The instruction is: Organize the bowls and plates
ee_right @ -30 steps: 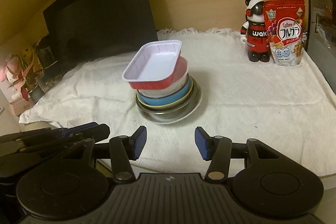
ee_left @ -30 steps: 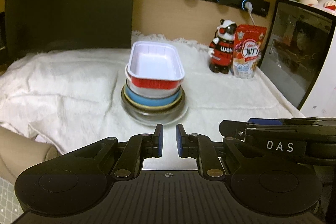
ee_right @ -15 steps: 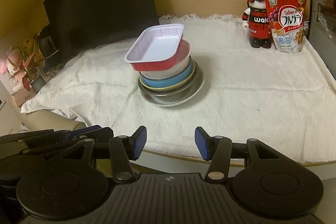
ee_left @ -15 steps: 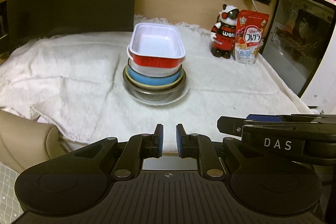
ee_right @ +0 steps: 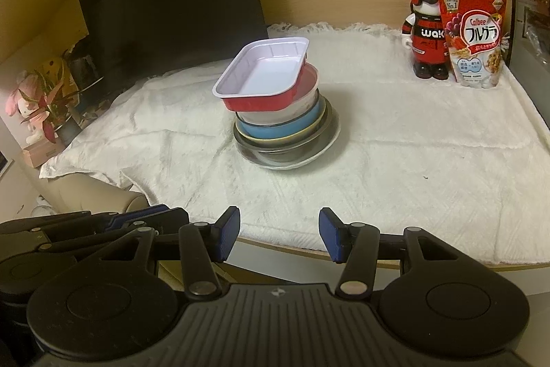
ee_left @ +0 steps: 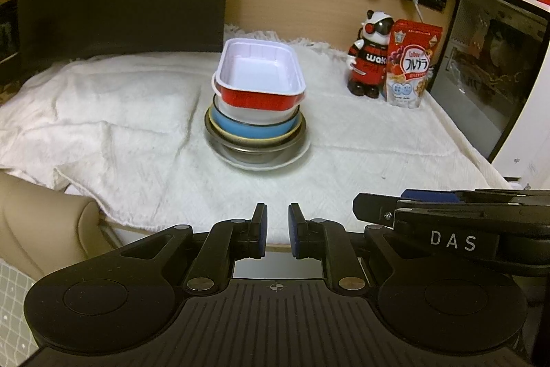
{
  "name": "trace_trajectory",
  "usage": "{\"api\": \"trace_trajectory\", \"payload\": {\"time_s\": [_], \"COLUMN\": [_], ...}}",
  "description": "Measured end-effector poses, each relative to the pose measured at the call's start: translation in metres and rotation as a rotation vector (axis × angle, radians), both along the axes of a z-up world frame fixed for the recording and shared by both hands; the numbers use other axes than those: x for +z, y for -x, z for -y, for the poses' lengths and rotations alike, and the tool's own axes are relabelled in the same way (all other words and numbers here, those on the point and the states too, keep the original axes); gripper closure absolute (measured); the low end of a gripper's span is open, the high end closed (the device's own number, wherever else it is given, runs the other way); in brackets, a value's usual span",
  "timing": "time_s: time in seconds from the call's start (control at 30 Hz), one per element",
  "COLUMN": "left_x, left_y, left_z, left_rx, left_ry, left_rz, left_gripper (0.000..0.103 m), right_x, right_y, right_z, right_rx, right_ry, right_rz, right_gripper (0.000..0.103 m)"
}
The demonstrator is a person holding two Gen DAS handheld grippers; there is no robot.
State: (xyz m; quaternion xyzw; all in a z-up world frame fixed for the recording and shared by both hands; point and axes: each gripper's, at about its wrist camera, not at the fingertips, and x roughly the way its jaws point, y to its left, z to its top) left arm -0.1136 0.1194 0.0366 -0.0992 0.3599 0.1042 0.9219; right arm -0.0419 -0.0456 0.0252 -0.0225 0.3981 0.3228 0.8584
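We see red rectangular foil tray (ee_left: pixel 261 81), empty, atop nested bowls (ee_left: pixel 254 129) | long axis runs away from left hand-held gripper (ee_left: pixel 276 231) | left clenched, right hand-held gripper (ee_right: pixel 279 234) released

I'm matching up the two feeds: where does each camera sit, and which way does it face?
Left wrist: on the left gripper, jaws nearly shut and empty, looking down across the white cloth at the dish stack; the right gripper shows alongside.
Right wrist: on the right gripper, open, facing the same stack.
Shared: stack, panda figure, cereal bag.
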Motion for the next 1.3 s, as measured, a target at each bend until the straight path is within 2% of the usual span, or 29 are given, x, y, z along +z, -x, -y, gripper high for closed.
{"api": "trace_trajectory", "payload": {"time_s": [1.3], "left_x": [-0.0024], "left_y": [-0.0087], "left_z": [-0.0065], "left_rx": [0.001], "left_ry": [0.015], "left_rz": [-0.009], "left_gripper": [0.087], "right_x": [-0.0029], "right_y": [-0.0029], "right_z": [-0.0051], "right_rx": [-0.017], "right_ry": [0.006], "right_rz": [-0.008], "right_gripper": [0.052]}}
